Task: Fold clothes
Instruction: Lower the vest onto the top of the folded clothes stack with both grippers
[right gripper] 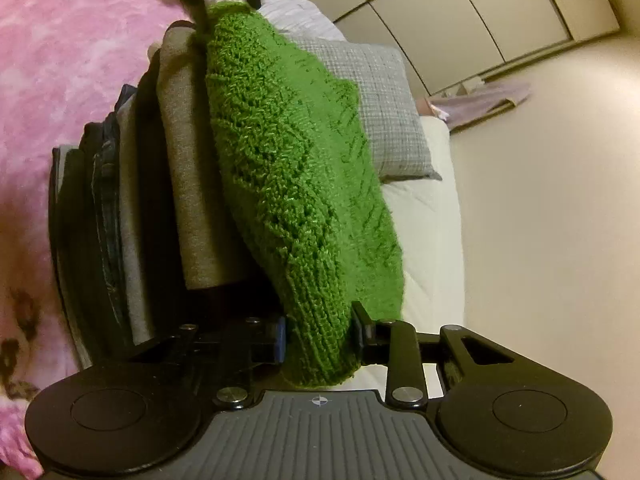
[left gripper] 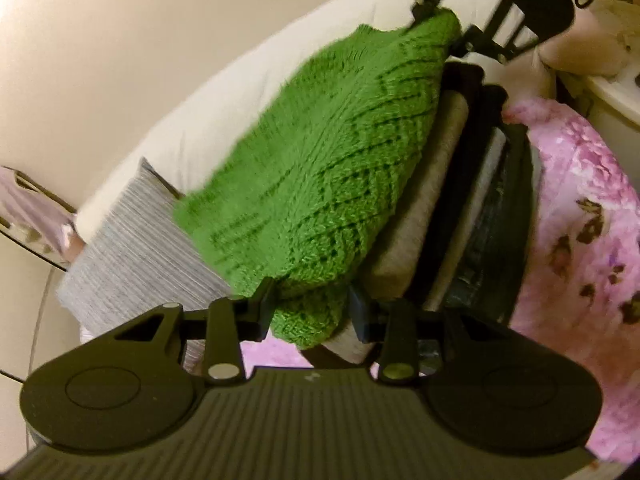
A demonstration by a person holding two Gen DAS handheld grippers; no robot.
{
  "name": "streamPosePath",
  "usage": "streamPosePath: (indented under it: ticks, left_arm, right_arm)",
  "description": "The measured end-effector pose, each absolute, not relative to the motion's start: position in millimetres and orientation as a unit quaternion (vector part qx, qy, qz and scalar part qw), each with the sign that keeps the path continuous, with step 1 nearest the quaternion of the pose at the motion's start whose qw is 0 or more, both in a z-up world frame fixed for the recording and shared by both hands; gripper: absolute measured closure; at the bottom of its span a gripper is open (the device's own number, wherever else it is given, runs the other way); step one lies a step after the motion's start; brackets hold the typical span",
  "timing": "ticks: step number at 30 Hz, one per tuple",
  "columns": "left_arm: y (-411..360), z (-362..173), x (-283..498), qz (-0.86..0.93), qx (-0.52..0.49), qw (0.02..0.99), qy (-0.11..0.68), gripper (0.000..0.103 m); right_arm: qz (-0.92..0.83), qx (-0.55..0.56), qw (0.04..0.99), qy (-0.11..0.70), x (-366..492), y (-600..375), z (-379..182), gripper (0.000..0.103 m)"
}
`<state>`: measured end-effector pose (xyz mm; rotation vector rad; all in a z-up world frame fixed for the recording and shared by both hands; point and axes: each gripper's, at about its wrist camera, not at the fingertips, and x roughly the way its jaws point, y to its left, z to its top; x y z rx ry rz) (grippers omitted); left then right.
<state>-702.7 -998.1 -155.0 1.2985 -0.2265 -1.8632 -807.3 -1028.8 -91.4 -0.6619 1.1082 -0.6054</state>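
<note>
Sweater (left gripper: 320, 168), green and knitted, is pinched at both ends: the left gripper (left gripper: 310, 312) has its jaws narrowed on one bunched end, and the right gripper (right gripper: 320, 332) is narrowed on the ribbed end opposite, the knit filling the gap between each pair of pads. Its long axis runs straight from one gripper to the other, so each wrist view shows the folded bundle stretching away from its own fingers to the other tool at the far end. It hangs or rests as a thick folded bundle right against the top of the stack (right gripper: 120, 208) of folded clothes; whether it already bears on that stack or is just above it I cannot tell. Neither hand is nearer to the sweater than the other, since both hold it; the stack lies directly to one side of the held bundle, touching or nearly touching along the whole length. The stack holds a beige piece (right gripper: 188, 184) uppermost, then darker and grey layers, with something denim-like low down. It sits on a pink flowered blanket (left gripper: 580, 240). On the other side of the sweater lie a grey cushion (right gripper: 384, 112) and a cream mattress (right gripper: 424, 208), with pale cupboard doors (right gripper: 480, 16) beyond. My reading is that the fold is done and the coming move is to settle the bundle square onto the beige layer, both ends going down together, before the jaws let go.
</note>
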Motion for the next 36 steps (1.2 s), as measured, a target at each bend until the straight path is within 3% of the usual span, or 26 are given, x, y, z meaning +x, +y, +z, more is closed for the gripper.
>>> streamPosePath:
  ticks: [11, 15, 18, 25, 31, 36]
  left_arm:
    - [-1025, -97, -677, -0.784, 0.408, 0.467, 0.027, 0.069]
    - [-1073, -111, -679, -0.781, 0.407, 0.464, 0.095, 0.07]
    - [-1081, -127, -680, -0.782, 0.421, 0.442, 0.126, 0.079]
    - [-1079, -132, -681, -0.78, 0.418, 0.443, 0.144, 0.083]
    - [-1076, -138, -676, -0.78, 0.399, 0.451, 0.174, 0.084]
    - [-1072, -137, -679, -0.773, 0.401, 0.458, 0.177, 0.084]
  right_arm:
    - [-0.317, -0.19, 0.789, 0.492, -816, -1034, -73, 0.074]
    - [-0.324, -0.161, 0.789, 0.497, -816, -1034, -61, 0.073]
    - [-0.328, -0.127, 0.783, 0.512, -822, -1029, -45, 0.072]
    - [-0.343, -0.02, 0.834, 0.431, -820, -1019, 4, 0.072]
    - [-0.37, 0.194, 0.834, 0.36, -827, -1077, -29, 0.072]
    - [-0.36, 0.18, 0.833, 0.38, -819, -1080, -22, 0.07]
